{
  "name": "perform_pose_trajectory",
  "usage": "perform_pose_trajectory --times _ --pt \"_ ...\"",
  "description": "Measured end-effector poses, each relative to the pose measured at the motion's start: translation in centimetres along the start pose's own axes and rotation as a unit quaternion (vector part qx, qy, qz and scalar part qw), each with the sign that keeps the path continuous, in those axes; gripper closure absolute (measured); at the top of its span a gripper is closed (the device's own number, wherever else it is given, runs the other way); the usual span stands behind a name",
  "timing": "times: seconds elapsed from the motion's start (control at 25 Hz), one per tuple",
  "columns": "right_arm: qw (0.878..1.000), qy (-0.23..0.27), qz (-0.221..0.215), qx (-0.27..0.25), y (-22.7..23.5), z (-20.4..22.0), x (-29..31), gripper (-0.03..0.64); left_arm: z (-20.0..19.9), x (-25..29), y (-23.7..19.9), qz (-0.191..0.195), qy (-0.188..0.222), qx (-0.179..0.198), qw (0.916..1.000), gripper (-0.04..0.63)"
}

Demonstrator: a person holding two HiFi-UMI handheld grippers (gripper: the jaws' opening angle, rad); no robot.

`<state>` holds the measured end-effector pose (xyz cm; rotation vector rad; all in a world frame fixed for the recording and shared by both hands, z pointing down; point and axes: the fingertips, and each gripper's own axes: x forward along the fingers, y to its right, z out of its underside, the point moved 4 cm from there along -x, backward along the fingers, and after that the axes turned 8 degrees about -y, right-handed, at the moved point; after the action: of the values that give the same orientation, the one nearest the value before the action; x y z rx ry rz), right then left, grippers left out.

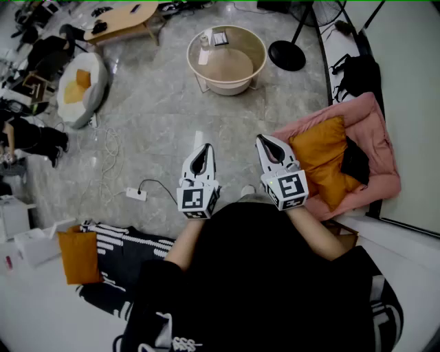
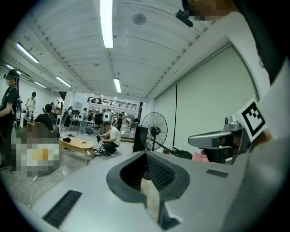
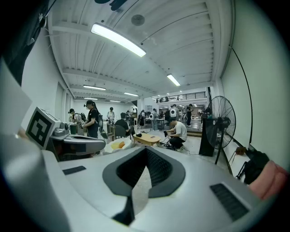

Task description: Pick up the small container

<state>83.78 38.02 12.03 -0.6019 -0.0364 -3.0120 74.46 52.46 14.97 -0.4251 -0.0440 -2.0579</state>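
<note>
On the round beige table [image 1: 256, 42] far ahead stand a small pale container [image 1: 205, 42], a white slip and a square marker card [image 1: 220, 38]. Both grippers are held side by side at waist height, well short of that table and pointing toward it. My left gripper [image 1: 204, 147] is shut with nothing between its pads, and its jaw tips meet in its own view [image 2: 146, 155]. My right gripper [image 1: 263, 139] is also shut and empty [image 3: 146, 151]. Neither gripper view shows the container.
A pink quilt [image 1: 377, 144] with an orange cushion [image 1: 323, 158] lies on the floor at my right. A black fan base [image 1: 287, 55] stands beside the round table. A power strip [image 1: 135, 194] with its cable lies to my left. Farther left are a white beanbag [image 1: 79, 89] and a low wooden table [image 1: 124, 20].
</note>
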Motion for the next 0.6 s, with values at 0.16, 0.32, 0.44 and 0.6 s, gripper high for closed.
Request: perform_pose_trajectory --times 0.16,0.32,0.44,0.6 --pt "1.0 0.009 0.0 0.001 0.9 0.3 -1.0 0.601 -0.1 0.1 1.7 -0.002 0.008 -0.006 1.0 0.575" --pt "1.0 0.018 -0.007 0.008 1.7 1.2 -1.9 0.6 0.6 -0.4 2.5 -0.02 0.012 -0.009 0.9997 0.575" --pt "1.0 0.008 -0.023 0.013 2.7 2.6 -1.4 0.6 1.0 -0.1 2.6 -0.045 0.019 -0.026 0.9984 0.575" --pt "0.999 0.0 -0.04 0.025 2.7 4.2 -0.8 0.6 2.0 -0.4 2.4 -0.069 0.01 -0.028 0.9972 0.575"
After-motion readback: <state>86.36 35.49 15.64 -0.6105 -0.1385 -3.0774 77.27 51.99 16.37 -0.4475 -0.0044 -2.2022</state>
